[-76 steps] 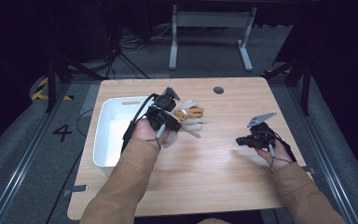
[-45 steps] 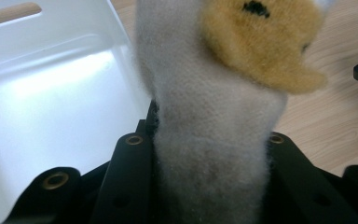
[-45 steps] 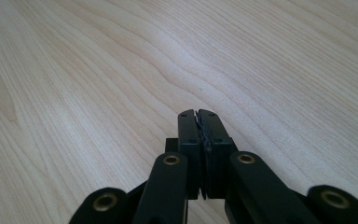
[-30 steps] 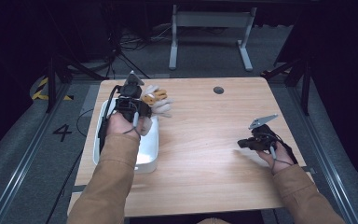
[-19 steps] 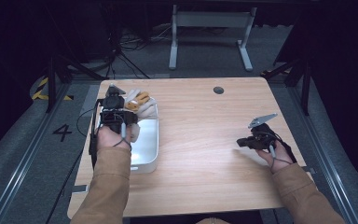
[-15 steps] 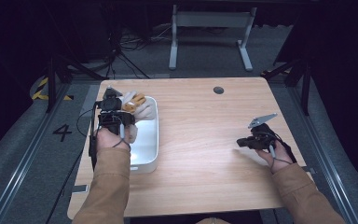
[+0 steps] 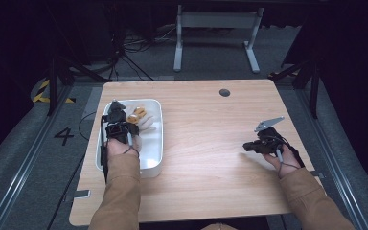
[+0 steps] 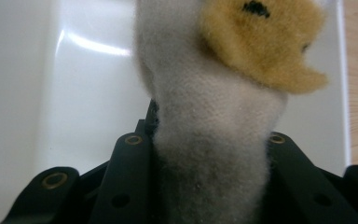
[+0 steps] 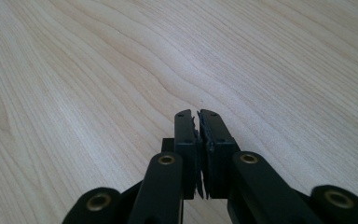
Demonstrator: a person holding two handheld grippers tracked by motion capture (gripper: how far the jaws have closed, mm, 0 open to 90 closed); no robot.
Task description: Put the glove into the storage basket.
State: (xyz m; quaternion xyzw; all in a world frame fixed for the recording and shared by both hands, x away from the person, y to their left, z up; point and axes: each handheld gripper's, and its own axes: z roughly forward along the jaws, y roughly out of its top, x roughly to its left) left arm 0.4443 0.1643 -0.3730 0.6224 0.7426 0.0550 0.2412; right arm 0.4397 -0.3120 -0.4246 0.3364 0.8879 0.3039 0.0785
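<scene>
A person sits at a light wooden table (image 7: 206, 143), both forearms in tan sleeves reaching in from the bottom of the high view, each hand holding a black two-jaw claw.

At the left of the high view, the left claw (image 7: 116, 115) is over a white rectangular bin (image 7: 155, 139) that sits near the table's left edge. Its jaws are clamped on a plush toy (image 7: 141, 117), pale grey-white with a tan-orange patch. In that view the toy lies in the upper part of the bin, just right of the claw's tip, within the bin's walls. Whether it touches the bin floor cannot be told.

In the left gripper view, the plush toy (image 8: 214, 140) rises up the middle of the frame, its grey-white fuzzy body squeezed between the two black jaws at the bottom. The tan part, with a small black mark, sits at the upper right. Behind it is the glossy white inside of the bin (image 8: 74, 93), and a strip of wooden table runs down the right edge.

At the right of the high view, the right claw (image 7: 261, 143) rests low near the table's right edge, well apart from the bin. In the right gripper view, the right claw (image 9: 198, 119) has its jaws pressed together with nothing between them, bare wood grain beyond.
</scene>
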